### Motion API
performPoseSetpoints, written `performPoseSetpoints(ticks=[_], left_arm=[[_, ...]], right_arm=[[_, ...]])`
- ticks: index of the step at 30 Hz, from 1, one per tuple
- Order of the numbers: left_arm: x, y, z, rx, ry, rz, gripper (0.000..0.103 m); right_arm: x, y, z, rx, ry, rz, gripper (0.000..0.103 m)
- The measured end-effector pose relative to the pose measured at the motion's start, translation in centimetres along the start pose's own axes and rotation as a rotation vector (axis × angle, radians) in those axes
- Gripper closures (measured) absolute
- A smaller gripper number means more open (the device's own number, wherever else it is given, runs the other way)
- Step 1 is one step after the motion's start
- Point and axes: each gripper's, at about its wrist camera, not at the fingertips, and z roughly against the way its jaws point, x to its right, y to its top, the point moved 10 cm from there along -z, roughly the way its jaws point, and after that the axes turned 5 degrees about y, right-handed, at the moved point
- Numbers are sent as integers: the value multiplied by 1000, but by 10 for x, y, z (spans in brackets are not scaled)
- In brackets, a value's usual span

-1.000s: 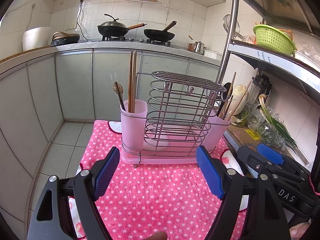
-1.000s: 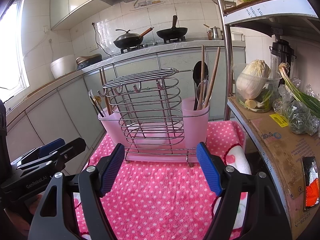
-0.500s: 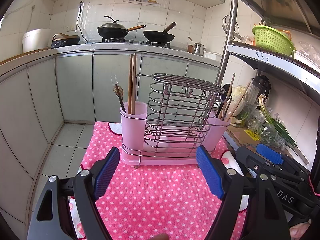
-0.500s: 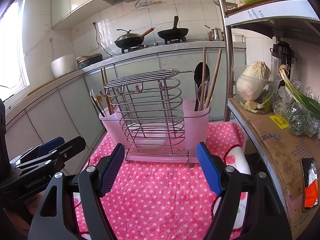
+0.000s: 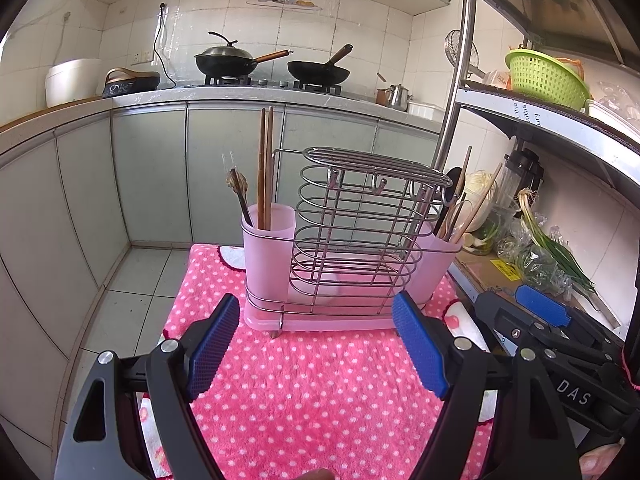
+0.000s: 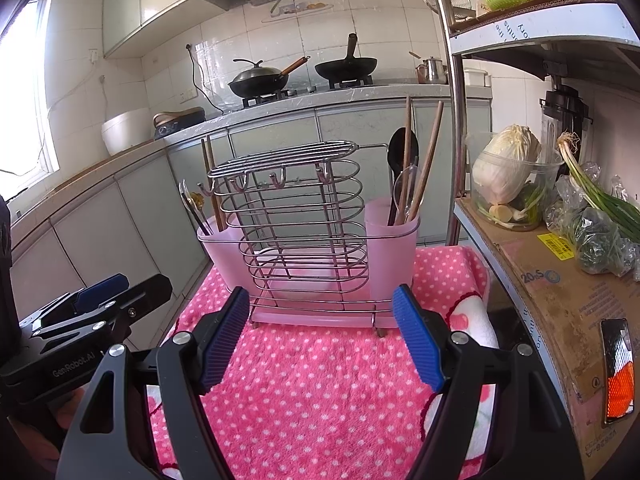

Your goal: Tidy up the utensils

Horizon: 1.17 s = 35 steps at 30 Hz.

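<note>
The left gripper is spread wide and holds nothing; its ribbed blue pads hang over the pink dotted towel, just short of the rack. The right gripper is equally wide and empty, its pads also above the towel and close to the rack's base without touching it. Each gripper shows at the edge of the other's view, low and to the side.

The rack stands upright on the towel: a cage of chrome wire loops with small hooks under a flat wire top, set on a translucent pink plastic tray. A pink plastic cup sits at each end. The left cup holds a pair of dark wooden chopsticks standing nearly straight, plus thin metal utensils leaning outward. The right cup holds a black spoon, a clear spoon and brown wooden sticks fanned apart. The wire cage between the cups holds nothing.

The towel is fluffy terry, pink with white dots. To the right, a cardboard-covered shelf carries a cabbage in a clear tub and green onions.
</note>
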Motion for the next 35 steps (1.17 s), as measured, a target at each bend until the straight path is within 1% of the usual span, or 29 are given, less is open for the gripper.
performPoseSetpoints(ticks=[21, 26, 35], left_arm=[[0, -2, -5, -3, 2, -13, 26], [-2, -2, -7, 5, 16, -17, 26], [-4, -4, -14, -10, 22, -10, 26]], right_arm=[[0, 1, -5, -8, -13, 16, 28], [0, -1, -7, -13, -14, 14, 28], [2, -3, -12, -23, -14, 15, 28]])
